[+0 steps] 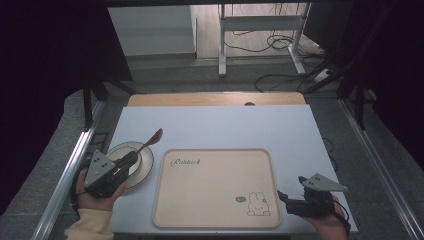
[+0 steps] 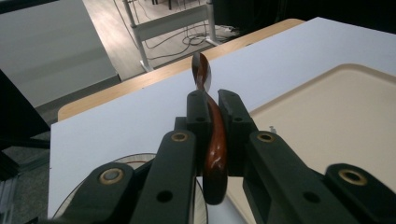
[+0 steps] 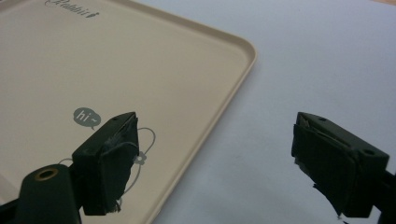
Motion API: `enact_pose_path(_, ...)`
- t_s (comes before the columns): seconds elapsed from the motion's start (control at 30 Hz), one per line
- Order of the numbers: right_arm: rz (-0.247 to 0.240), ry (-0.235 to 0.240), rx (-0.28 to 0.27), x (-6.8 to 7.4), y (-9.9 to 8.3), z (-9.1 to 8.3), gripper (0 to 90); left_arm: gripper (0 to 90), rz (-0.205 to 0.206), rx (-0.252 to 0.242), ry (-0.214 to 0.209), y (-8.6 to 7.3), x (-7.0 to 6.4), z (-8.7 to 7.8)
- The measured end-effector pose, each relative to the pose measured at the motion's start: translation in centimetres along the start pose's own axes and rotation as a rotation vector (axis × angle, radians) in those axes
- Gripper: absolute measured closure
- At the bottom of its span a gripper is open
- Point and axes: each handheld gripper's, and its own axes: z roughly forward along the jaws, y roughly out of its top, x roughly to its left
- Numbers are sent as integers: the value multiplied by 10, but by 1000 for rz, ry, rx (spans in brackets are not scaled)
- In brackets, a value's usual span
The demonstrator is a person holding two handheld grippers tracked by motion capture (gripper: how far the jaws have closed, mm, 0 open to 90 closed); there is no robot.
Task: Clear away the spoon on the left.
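**Brown spoon pinched over the plate, right tongs agape**

Nearest the person, at the table's right front, the right gripper rested low in a hand, just off the right edge of the beige tray; in the right gripper view its jaws stood wide apart with nothing between them, one black pad above the tray's rabbit drawing, the other above bare white table; a small "hi" bubble sat beside the rabbit.

At the left front, a hand in a cream sleeve carried the left gripper; its jaws were clamped together on the handle of the spoon; the spoon was glossy reddish-brown, wood-like, with a slim curved handle that shone where light struck it; the handle's end stuck out behind the pads toward the camera; its oval bowl rose past the jaw tips and looked turned on edge; in the high view the spoon slanted up and to the right, its handle over the round pale plate, its bowl beyond the plate's rim over the table.

The plate lay just left of the tray, apart from it; farther off, a wooden strip edged the table's far side; beyond it lay grey floor, cables and a white stand's legs.
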Motion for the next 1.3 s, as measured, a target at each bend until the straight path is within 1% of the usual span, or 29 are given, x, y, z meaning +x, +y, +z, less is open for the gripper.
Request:
enact_pose_path(0.17,-2,0,0,0,0,0,151,849,8,-10,-7,2,-3,4)
enact_pose_path(0.33,0,0,0,0,0,0,151,849,13,-8,-17,4,-6,9)
enact_pose_path(0.63,6,-8,-10,0,0,-1,151,849,31,0,-50,11,-14,24)
enact_pose_path(0.67,5,-8,-10,0,0,-1,151,849,39,4,-53,11,-14,26)
enact_pose_path(0.83,4,-9,-13,0,0,-2,151,849,39,14,-66,10,-18,32)
enact_pose_path(1.0,3,-9,-15,0,0,-2,151,849,48,29,-80,10,-23,38)
enact_pose_path(1.3,0,-8,-12,0,0,-1,151,848,82,83,-106,0,-34,52)
